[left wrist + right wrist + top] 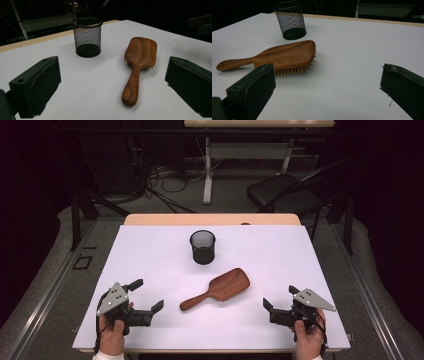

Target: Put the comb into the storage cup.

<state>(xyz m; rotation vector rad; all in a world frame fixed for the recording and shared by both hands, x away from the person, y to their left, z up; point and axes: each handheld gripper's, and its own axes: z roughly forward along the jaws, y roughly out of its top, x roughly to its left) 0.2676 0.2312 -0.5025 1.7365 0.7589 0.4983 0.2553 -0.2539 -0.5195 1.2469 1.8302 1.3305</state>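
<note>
The left gripper (148, 296) and the right gripper (278, 296) both sit low at the near edge of the table (150, 255), one in each of the person's hands, jaws spread wide with nothing between them and nothing touched; the left one points in towards the middle from the near left corner, the right one from the near right corner. Between them, apart from both, lies the brush (219, 288), wooden back up and bristles down on the white top, its handle slanting towards the left gripper and its broad head towards the far right; from the left gripper view the handle end comes nearest, lying between the two jaws but farther out on the table; from the right gripper view the bristled edge of the head faces the camera. Beyond the brush, near it but not touching, stands the cup (202, 247), a black mesh one, upright and empty as far as I can see. To my eye nothing has begun yet; this looks like the reach before a pick-up; the likely aim is the brush into the cup, though that is my guess. The next move calls for one gripper to come in over the handle, jaws either side of it, and close; the handle is narrow and rounded, so a square grip matters.
</note>
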